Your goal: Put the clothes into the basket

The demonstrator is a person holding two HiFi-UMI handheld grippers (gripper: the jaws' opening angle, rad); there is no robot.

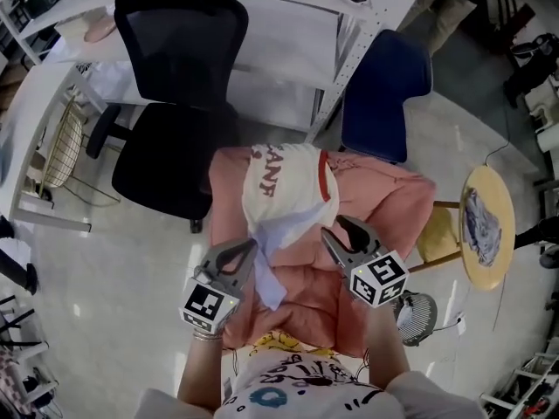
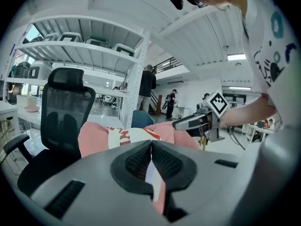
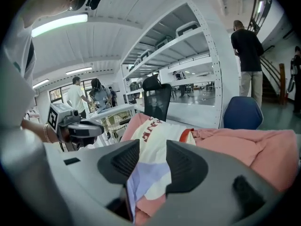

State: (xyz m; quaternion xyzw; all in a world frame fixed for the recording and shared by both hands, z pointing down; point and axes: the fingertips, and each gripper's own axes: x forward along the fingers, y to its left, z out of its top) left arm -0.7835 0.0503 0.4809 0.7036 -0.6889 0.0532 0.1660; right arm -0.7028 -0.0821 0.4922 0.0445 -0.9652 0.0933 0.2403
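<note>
1. left hand-held gripper (image 1: 251,248) is clenched on the hem of the white t-shirt with red lettering (image 1: 288,190); that pinch should be firm.
2. right hand-held gripper (image 1: 335,226) is released, with shirt fabric between its jaws; close on it before lifting.
3. the shirt lies on a pink cloth (image 1: 384,203); lift the shirt alone.
4. white wire basket (image 1: 63,151) sits well apart, far left.

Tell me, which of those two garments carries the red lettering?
The white T-shirt, which lies on top of the pink garment. It also has a red collar; the pink one beneath it shows no print.
</note>
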